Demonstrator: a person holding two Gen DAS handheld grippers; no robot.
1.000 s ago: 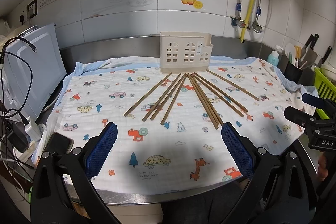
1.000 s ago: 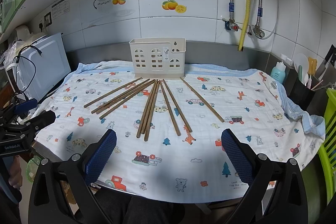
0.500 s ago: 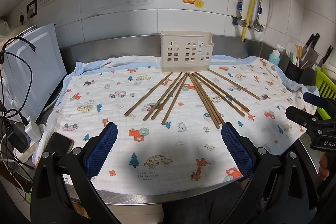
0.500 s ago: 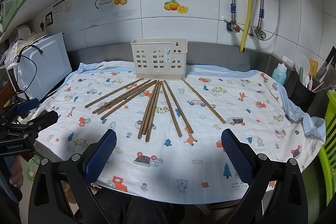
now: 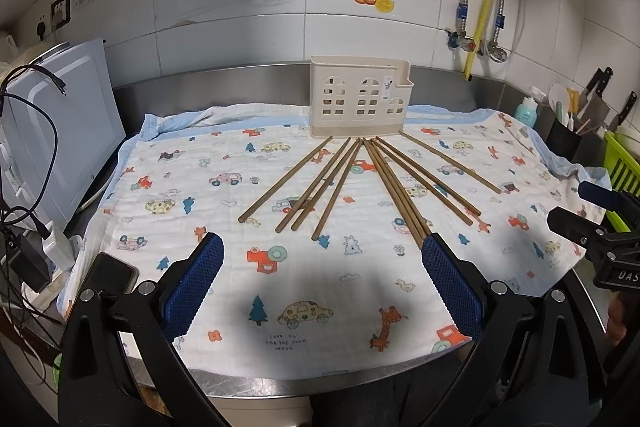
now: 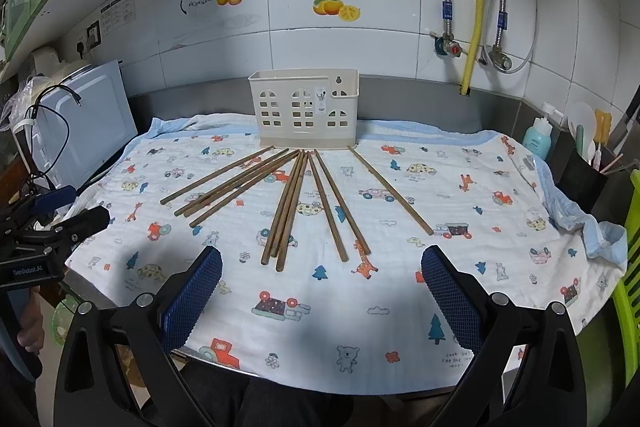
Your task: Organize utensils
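Left claw: jaws spread wide, holding nothing, poised above the near edge of the printed cloth. Right claw: likewise wide open and empty. Beyond both claws, the wooden chopsticks lie flat on the cloth, fanned outward from the cream utensil holder, which stands upright at the far edge of the worktop.

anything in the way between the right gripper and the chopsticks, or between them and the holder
Nothing visible does. The right gripper hovers open over bare cloth, short of the chopsticks, which fan out up to the foot of the cream holder.
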